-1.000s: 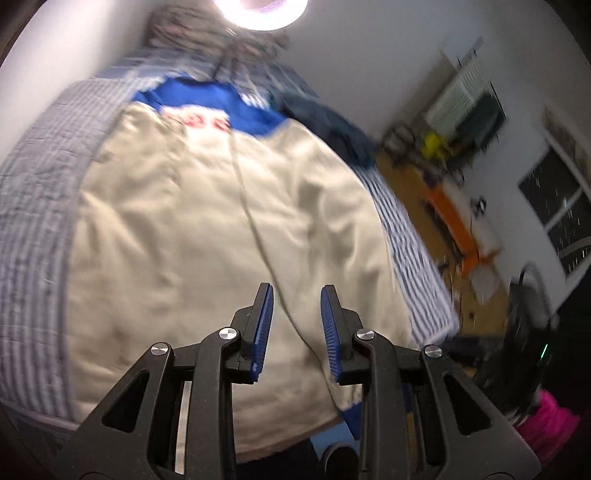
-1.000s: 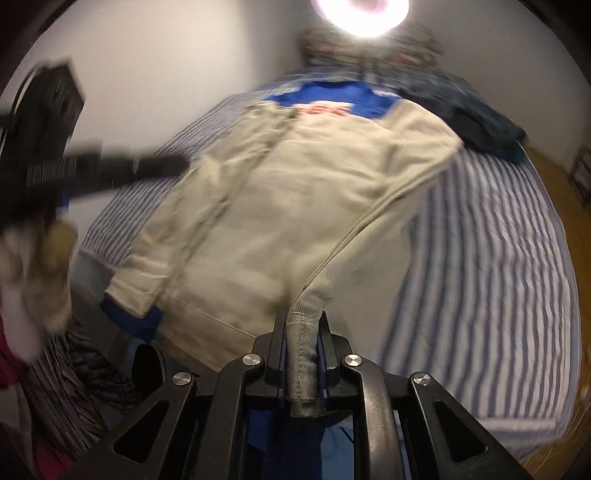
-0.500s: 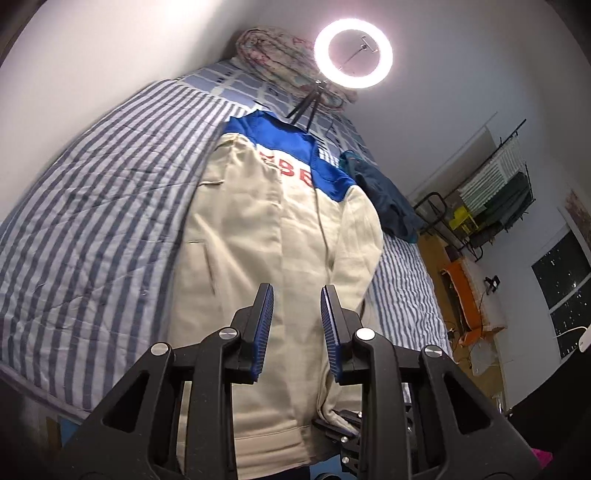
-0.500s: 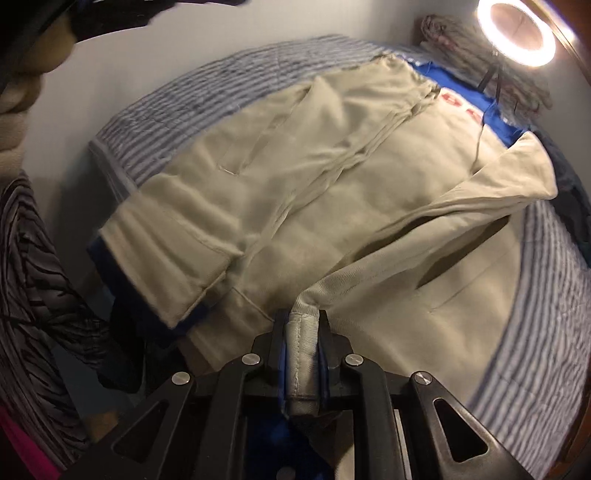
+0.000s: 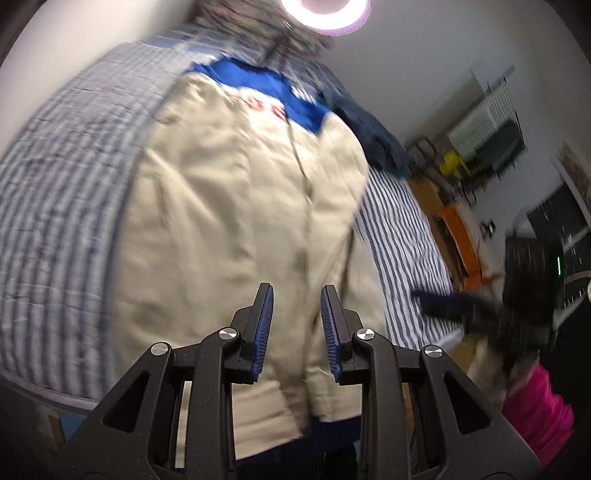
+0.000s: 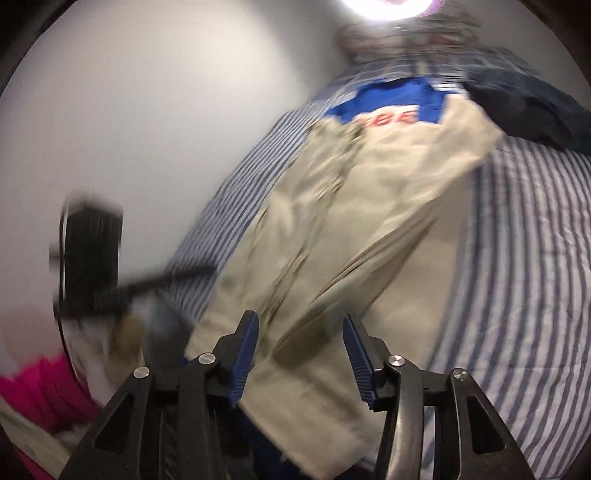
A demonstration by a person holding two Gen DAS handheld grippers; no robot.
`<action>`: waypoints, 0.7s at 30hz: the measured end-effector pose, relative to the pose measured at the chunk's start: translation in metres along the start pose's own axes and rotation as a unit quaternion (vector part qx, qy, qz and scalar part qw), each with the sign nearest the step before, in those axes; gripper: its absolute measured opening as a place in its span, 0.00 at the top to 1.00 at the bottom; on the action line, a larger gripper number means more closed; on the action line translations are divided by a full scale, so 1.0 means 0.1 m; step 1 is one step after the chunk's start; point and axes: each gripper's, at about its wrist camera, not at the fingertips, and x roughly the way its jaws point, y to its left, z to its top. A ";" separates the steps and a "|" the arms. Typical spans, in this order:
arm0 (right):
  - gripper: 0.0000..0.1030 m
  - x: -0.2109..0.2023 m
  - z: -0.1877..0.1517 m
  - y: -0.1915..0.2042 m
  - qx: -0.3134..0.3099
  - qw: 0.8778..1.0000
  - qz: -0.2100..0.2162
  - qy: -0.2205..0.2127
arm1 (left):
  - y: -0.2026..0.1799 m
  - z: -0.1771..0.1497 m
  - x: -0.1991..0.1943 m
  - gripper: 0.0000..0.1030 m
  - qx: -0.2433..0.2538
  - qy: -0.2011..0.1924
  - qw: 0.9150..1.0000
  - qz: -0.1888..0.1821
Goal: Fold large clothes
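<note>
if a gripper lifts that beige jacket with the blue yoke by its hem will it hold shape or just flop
The beige jacket with the blue yoke would likely flop: it lies flat on the striped bed sheet with soft creases, and one sleeve is folded across its body. It is probably not slippery, since the cloth looks matte and woven. Being large, most of it would likely drag behind a single pinch.

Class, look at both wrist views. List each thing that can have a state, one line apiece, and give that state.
Beige jacket with blue collar: spread flat on the bed, one sleeve folded across its front.
Striped blue-and-white bedsheet: laid out under the jacket.
Ring light: switched on.
Dark blue garment: lying bunched beside the jacket's collar.
Left tongs: open, nothing between them.
Right tongs: just opening, nothing gripped, jacket sleeve released.
</note>
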 end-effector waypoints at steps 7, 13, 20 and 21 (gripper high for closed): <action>0.50 0.03 0.48 -0.82 0.094 0.994 -0.050 -0.039 | -0.46 -0.32 0.52 0.76 0.077 0.081 0.994 -0.006; 0.36 0.12 0.94 -1.39 0.149 0.985 -0.037 -0.076 | -0.47 -0.45 0.83 0.76 0.091 0.130 0.987 0.011; 0.28 0.50 1.34 -1.75 0.177 0.978 -0.047 -0.101 | -0.50 -0.47 1.02 0.76 0.098 0.150 0.984 0.018; 0.27 0.57 1.38 -1.81 0.185 0.976 -0.041 -0.107 | -0.52 -0.49 1.04 0.76 0.107 0.151 0.983 0.020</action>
